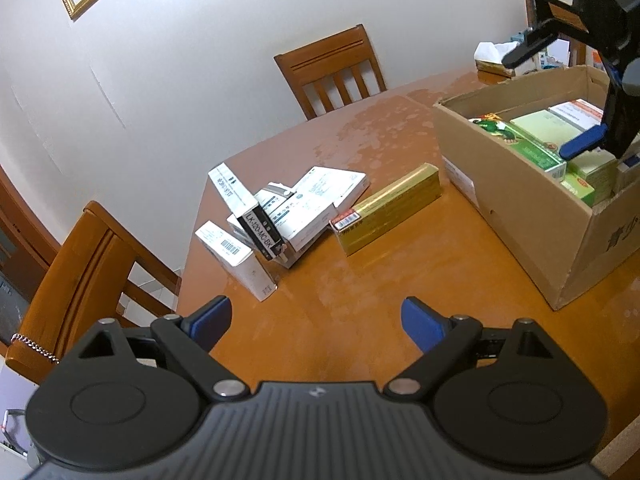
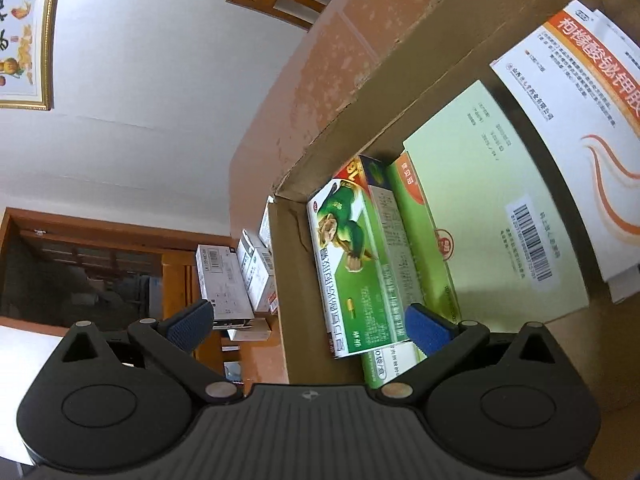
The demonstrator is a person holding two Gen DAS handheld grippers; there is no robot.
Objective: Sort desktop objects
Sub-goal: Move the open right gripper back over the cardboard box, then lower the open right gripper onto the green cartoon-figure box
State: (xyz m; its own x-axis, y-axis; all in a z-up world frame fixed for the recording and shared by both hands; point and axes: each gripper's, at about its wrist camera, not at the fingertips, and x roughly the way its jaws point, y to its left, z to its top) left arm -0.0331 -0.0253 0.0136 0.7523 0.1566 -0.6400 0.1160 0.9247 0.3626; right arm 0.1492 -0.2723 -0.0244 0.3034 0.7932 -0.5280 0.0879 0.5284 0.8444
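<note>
A: While the sorting is under way, the left gripper (image 1: 316, 322) is held wide open over the table (image 1: 360, 280) with nothing between its blue pads (image 1: 216, 318). Why is it parked there?

B: It appears to be waiting for a pick. The pile of white boxes (image 1: 280, 216) is seen ahead of the fingertips and slightly to their left, the boxes leaned on one another, one with a black label face. Further right, ahead of the right-hand finger, the gold box (image 1: 388, 208) is laid flat and long, just beside the pile.

A: And the cardboard box (image 1: 532, 232)?

B: It is placed well to the right of the left fingers, open-topped, presumably as the collecting bin. Green and white cartons are already packed inside, side by side.

A: How is the right gripper (image 2: 308, 328) held?

B: Its fingers are spread wide and nothing is gripped. One finger is seen outside the carton wall, the other over the green carton (image 2: 348, 264), which bears a cartoon figure and is lain against the wall. A pale green carton (image 2: 492, 200) and an orange-lettered white one (image 2: 560, 120) are found beyond the fingertips.
</note>
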